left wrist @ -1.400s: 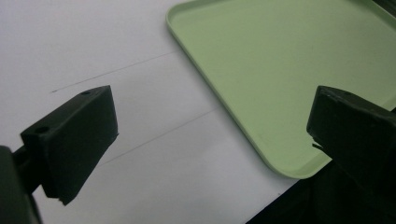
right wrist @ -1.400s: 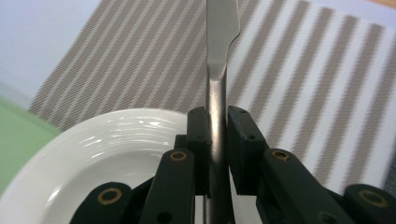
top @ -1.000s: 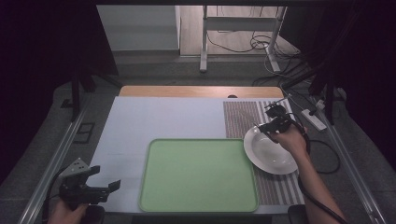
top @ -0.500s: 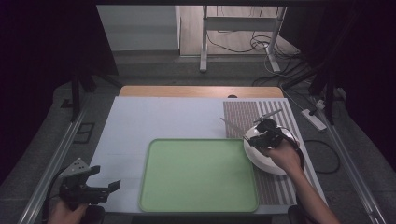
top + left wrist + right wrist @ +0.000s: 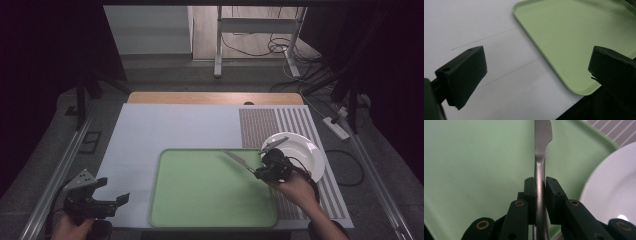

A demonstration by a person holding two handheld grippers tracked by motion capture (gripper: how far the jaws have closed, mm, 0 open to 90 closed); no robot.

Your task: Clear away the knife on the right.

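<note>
Knife [image 5: 540,170] pinched in my right gripper [image 5: 540,185], over the green tray [image 5: 200,200]. Next, likely: lower, release flat. Left gripper [image 5: 107,196] spread, idle.

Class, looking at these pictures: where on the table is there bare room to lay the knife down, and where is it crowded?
The green tray is bare across its floor. The white mat is free between the tray's far rim and the wooden edge. It is crowded at the tray's right rim, where the right gripper, shut on the knife, sits beside the white plate.
</note>
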